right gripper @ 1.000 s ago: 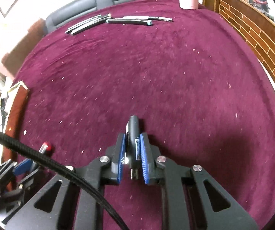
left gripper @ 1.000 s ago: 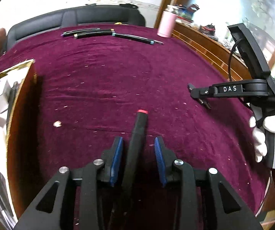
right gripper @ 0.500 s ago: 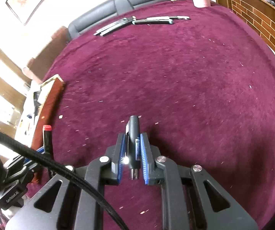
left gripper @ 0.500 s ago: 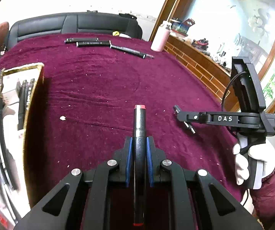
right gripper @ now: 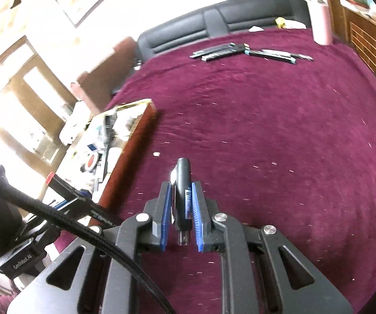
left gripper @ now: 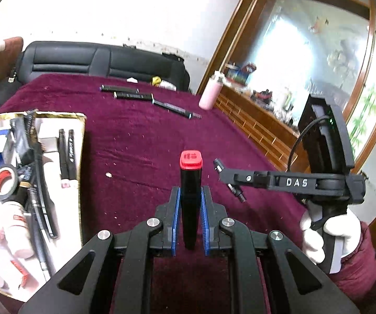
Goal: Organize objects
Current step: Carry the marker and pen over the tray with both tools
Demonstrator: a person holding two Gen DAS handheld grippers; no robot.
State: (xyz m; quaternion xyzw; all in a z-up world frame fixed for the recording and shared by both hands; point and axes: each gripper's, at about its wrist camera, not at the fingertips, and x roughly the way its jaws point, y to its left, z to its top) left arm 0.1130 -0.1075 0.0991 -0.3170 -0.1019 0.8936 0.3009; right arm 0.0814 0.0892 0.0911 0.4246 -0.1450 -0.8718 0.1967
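Having just closed its jaws, the left gripper (left gripper: pixel 190 218) now pinches the red-capped marker (left gripper: pixel 190 183) aloft beside the box (left gripper: pixel 82 157), while the right gripper (right gripper: pixel 182 209) pinches a dark pen (right gripper: pixel 182 183), so both look ready for boxing.
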